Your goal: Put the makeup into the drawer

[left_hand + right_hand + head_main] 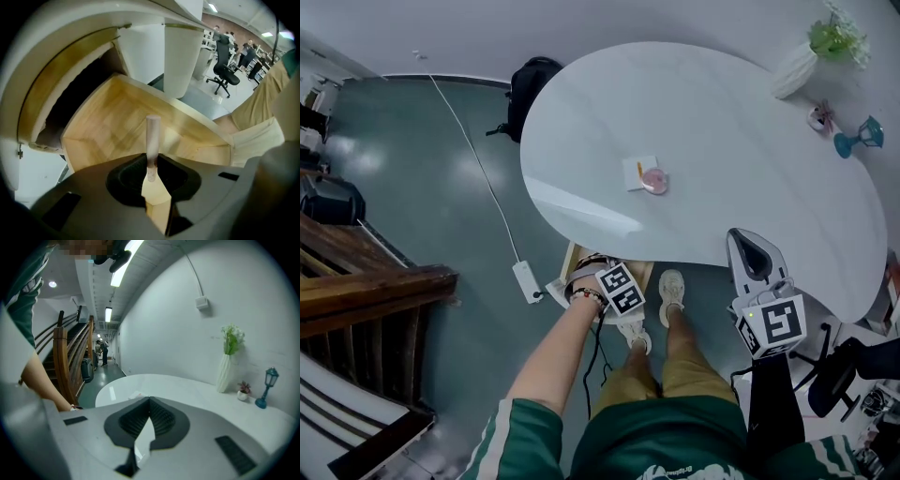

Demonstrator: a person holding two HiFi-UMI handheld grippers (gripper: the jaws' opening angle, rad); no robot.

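Observation:
Under the front edge of the white table point(722, 141), an open wooden drawer point(108, 126) sticks out, its inside bare. My left gripper point(151, 161) points steeply down into it, shut on a slim pale pink makeup stick point(153, 140). In the head view the left gripper point(619, 291) covers the drawer point(643, 274). On the tabletop lie a round pink compact point(654, 181) and a white pad with an orange stick point(639, 172). My right gripper point(754, 255) hovers at the table's near edge; its jaws point(150, 401) meet at the tips with nothing between them.
A white vase with green stems point(795, 67), a small pot point(821, 116) and a blue lantern point(859, 139) stand at the table's far right. On the floor are a black backpack point(530, 84) and a power strip point(528, 279). A wooden stair rail point(375, 281) runs along the left.

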